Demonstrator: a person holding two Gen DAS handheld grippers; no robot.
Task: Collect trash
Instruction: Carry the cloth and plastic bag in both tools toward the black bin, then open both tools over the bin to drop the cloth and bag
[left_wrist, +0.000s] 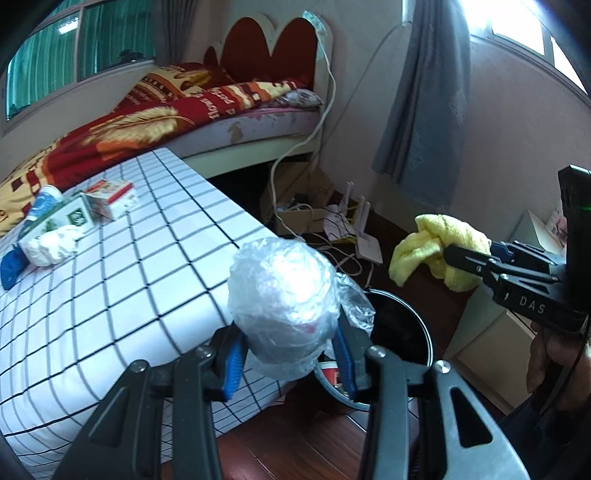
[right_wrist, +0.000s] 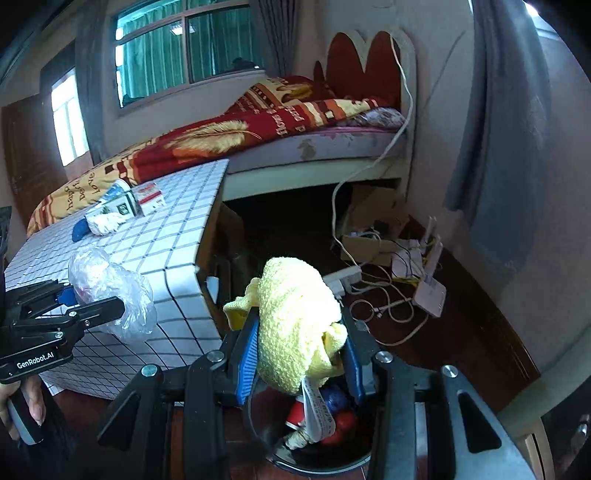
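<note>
My left gripper (left_wrist: 290, 350) is shut on a crumpled clear plastic bag (left_wrist: 284, 295) and holds it by the table's corner, just left of the black trash bin (left_wrist: 402, 328). It also shows in the right wrist view (right_wrist: 110, 291). My right gripper (right_wrist: 301, 354) is shut on a yellow cloth (right_wrist: 295, 328) and holds it right above the bin (right_wrist: 317, 458), which has red and blue trash inside. The cloth also shows in the left wrist view (left_wrist: 439, 251). More trash lies at the far end of the checked table (left_wrist: 147, 258): small boxes (left_wrist: 110, 197), a white wad (left_wrist: 51, 245), a blue cup (left_wrist: 44, 203).
A bed (left_wrist: 184, 107) with a red and yellow blanket stands behind the table. Cables, a power strip and white routers (right_wrist: 421, 280) lie on the wooden floor by the wall. A grey curtain (left_wrist: 428, 96) hangs at the right. A pale cabinet (left_wrist: 491, 325) stands right of the bin.
</note>
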